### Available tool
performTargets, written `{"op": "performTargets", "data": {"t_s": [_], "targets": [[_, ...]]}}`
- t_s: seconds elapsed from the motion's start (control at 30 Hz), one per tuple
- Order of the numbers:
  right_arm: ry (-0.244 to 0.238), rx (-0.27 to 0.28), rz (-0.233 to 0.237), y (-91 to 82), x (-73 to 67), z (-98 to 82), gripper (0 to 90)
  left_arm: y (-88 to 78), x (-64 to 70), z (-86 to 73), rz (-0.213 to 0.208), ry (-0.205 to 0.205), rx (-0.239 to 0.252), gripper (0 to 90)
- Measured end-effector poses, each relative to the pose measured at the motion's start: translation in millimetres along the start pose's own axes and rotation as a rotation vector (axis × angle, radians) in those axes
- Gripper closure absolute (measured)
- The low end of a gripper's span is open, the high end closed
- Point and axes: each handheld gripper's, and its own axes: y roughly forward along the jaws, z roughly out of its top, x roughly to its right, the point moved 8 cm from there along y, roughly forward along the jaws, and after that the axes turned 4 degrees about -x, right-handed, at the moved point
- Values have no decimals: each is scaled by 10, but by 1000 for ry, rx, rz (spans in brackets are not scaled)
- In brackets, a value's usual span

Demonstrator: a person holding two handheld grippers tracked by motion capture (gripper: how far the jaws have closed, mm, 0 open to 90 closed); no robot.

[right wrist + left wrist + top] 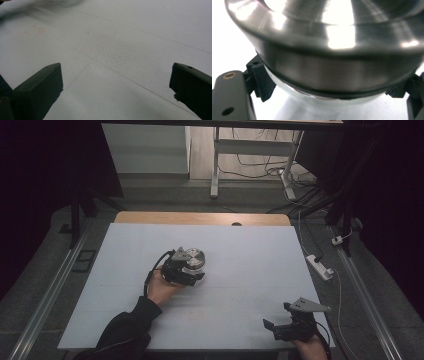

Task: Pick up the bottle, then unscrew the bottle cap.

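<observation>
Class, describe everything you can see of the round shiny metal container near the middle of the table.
The round shiny metal container looks like brushed steel, with a flat lid bearing a raised centre and a dark band under a flared rim. It stands upright on the white table. The left gripper is shut on it, jaws pressing opposite sides.

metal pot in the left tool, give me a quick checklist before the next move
1. Left tool closed on the metal pot: ok, its pads press the pot's sides under the rim in the left gripper view.
2. Grip centred on the pot: ok, a pad sits on each side of it.
3. Pot upright: ok in the high view, lid side up.
4. Pot resting on the white table or lifted: cannot tell.
5. Right tool out of the way: ok, it sits at the near right corner, jaws open over bare table.
6. Lid fastened to the pot: cannot tell.
</observation>
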Motion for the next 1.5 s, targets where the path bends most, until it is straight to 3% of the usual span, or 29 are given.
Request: {"op": "performTargets", "data": {"t_s": [0.83, 1.23, 1.5], "targets": [[-12, 3, 3, -4, -15, 2, 0, -422, 351, 4, -29, 42, 24, 159], [-17, 5, 2, -7, -18, 0, 0, -488, 570, -55, -72, 70, 12, 159], [-5, 10, 10, -13, -34, 14, 0, -500, 627, -81, -81, 79, 8, 159]]}}
